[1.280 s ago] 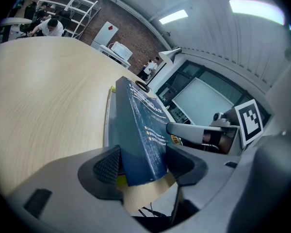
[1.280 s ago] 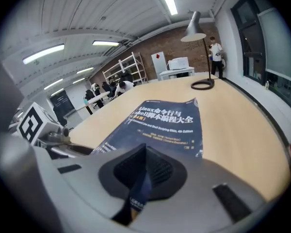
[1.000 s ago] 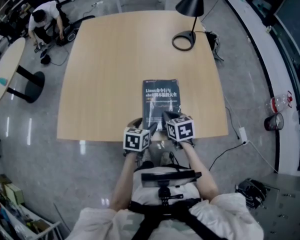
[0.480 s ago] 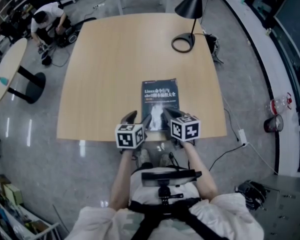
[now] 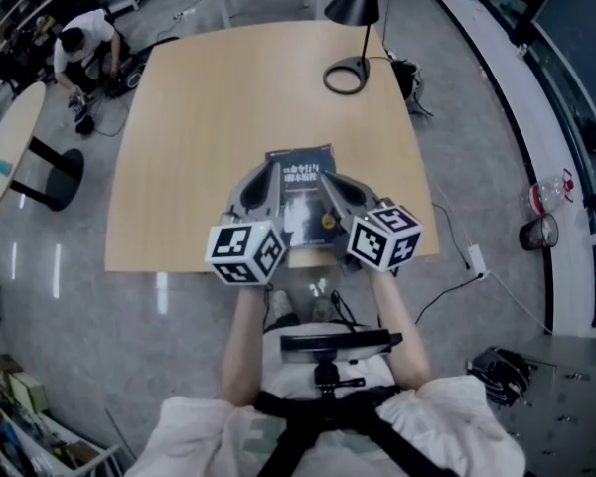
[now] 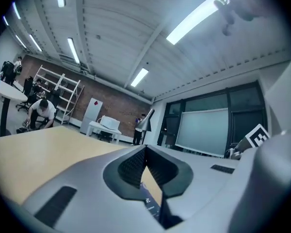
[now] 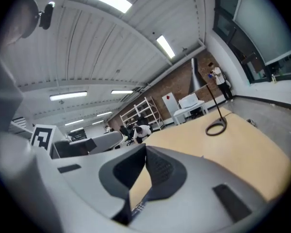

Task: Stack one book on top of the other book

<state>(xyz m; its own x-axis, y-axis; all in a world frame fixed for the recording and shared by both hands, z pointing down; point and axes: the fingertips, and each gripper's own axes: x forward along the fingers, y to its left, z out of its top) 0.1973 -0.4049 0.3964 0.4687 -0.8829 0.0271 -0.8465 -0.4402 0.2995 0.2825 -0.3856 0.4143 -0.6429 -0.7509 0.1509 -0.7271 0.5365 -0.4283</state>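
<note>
Hovering over book (image 5: 300, 182): left gripper (image 6: 145, 152) jaws just closed, nothing between; right gripper (image 7: 145, 154) together, empty. We judge book stiff, heavyish, slick; clamp near edge.

A dark-covered book with white print (image 5: 299, 205) lies on the pale wooden square worktop (image 5: 209, 117), near its 6 o'clock edge. The left claw (image 5: 262, 175) and right claw (image 5: 330, 181) hang over the book's 9 and 3 o'clock sides. Both are closed and empty, and the left claw's jaws have just been closing. A black desk lamp (image 5: 350, 4) stands at 1 o'clock.
</note>
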